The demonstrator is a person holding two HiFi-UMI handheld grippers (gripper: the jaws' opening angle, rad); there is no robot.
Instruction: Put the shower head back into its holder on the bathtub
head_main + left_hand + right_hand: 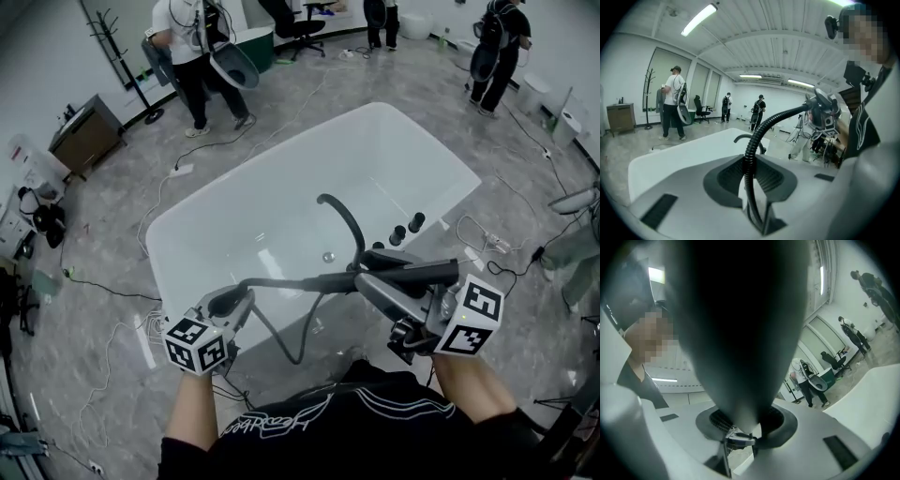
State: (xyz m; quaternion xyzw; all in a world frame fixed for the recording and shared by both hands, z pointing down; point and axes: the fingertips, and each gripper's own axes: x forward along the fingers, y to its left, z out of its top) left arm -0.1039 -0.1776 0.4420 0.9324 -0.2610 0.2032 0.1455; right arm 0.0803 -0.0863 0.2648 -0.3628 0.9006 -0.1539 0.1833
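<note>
The left gripper (234,302) is clamped on the hose (286,281). The right gripper (375,281) is clamped on the shower head (422,273), which is held roughly level above the near rim of the bathtub (281,187), near the knobs (405,229).

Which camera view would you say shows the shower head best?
The head view: the shower head shows lengthwise above the bathtub, held by the right gripper. The right gripper view shows only a dark blur of it between the jaws; the left gripper view shows mainly its hose.
</note>
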